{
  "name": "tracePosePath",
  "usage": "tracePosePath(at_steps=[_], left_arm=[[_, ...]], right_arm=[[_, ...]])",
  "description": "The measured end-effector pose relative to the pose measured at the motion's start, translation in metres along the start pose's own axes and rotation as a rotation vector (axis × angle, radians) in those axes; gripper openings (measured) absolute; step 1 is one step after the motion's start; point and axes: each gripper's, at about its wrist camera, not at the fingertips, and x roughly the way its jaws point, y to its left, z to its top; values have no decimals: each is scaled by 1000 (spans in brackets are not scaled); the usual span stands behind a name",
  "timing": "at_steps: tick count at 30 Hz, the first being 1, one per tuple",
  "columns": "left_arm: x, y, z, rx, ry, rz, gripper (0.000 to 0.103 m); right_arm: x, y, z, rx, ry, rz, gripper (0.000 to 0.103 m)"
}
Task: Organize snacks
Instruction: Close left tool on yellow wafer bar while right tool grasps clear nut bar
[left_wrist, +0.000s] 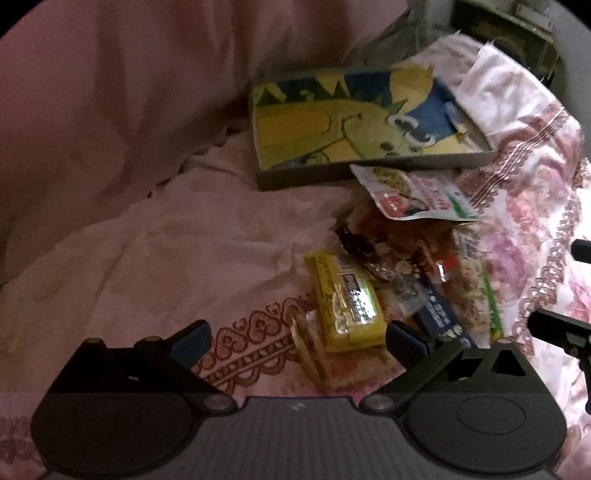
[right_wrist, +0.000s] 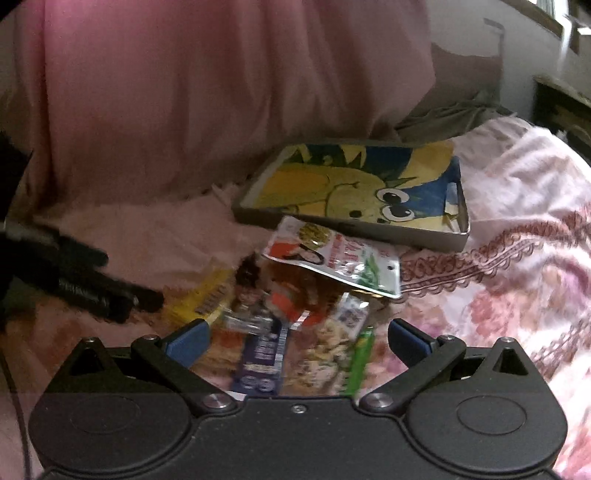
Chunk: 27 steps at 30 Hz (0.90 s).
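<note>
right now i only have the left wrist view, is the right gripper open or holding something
Observer: The right gripper is open, its fingers wide apart and gripping nothing.
Operator: ok whats in front of it
Observer: In the right wrist view, the dark blue packet and the green-edged packet show between its fingers.
Operator: and the tray
Observer: The tray lies straight beyond them, with the white pouch in between.

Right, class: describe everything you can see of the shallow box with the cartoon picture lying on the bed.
The shallow box is a rectangular open tray with low grey walls, seemingly cardboard. A cartoon face in yellow, blue and green, with big eyes, covers its floor. It lies flat on the pink bedding, before the pink pillow, holding no snacks. A white snack pouch overlaps its near wall; whether they touch is unclear.
</note>
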Motion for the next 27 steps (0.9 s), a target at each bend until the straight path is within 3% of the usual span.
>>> tracePosePath(at_steps=[4,9,15,23,27], left_arm=[[25,1,14,-26,54,-40,102],[51,1,17,-54,86,-57,102],[64,2,9,-40,98,-70,101],[63,-7,6,14,73,-134,82],[66,-7,6,-6,77,-155,82]], right_arm=[[21,-17,0,15,47,-27,101],[51,-39,-3,145,125,47,94],[80,-33,-13,157,225,121,86],[93,-35,-20,237,257,111,66],[100,-41,-20,280,272,90,62]])
